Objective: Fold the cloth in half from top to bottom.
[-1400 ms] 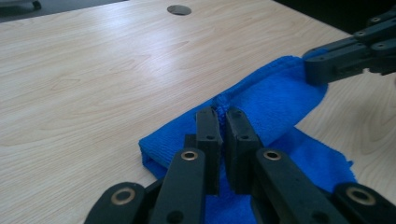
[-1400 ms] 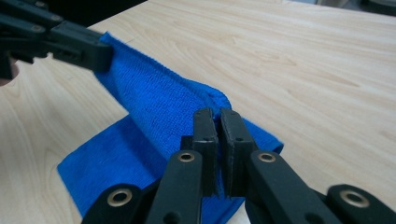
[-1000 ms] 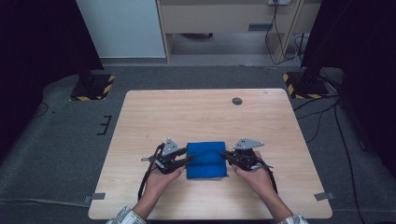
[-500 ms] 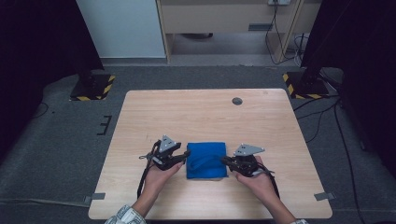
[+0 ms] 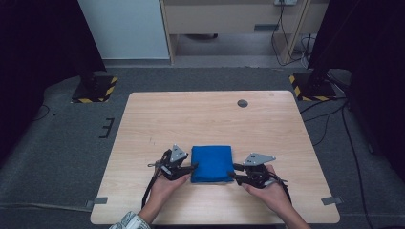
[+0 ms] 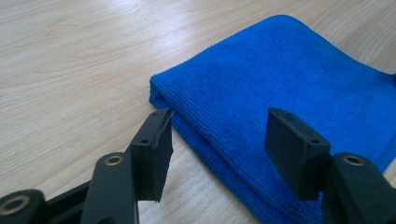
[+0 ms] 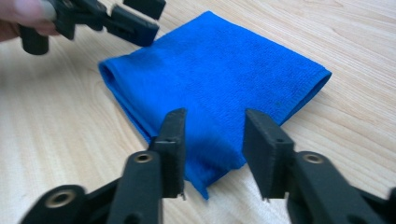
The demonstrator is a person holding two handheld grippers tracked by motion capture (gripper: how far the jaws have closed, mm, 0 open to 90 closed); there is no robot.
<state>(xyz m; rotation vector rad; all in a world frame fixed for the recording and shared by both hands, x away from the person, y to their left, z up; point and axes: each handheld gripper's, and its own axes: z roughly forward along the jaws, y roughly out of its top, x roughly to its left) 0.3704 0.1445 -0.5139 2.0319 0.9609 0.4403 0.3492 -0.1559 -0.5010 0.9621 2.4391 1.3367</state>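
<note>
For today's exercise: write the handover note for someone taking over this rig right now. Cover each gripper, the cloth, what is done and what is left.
Left gripper: open, jaws just widened, at the blue cloth's left edge, nothing pinched.
Right gripper: open, jaws just released, at the cloth's right near corner.
Cloth: folded into a neat rectangle, flat near the table's front edge.
Done: the fold looks finished.
Left: probably just back both grippers away.

A folded cloth (image 5: 212,163) lies on the table (image 5: 210,114), between both tongs.
</note>
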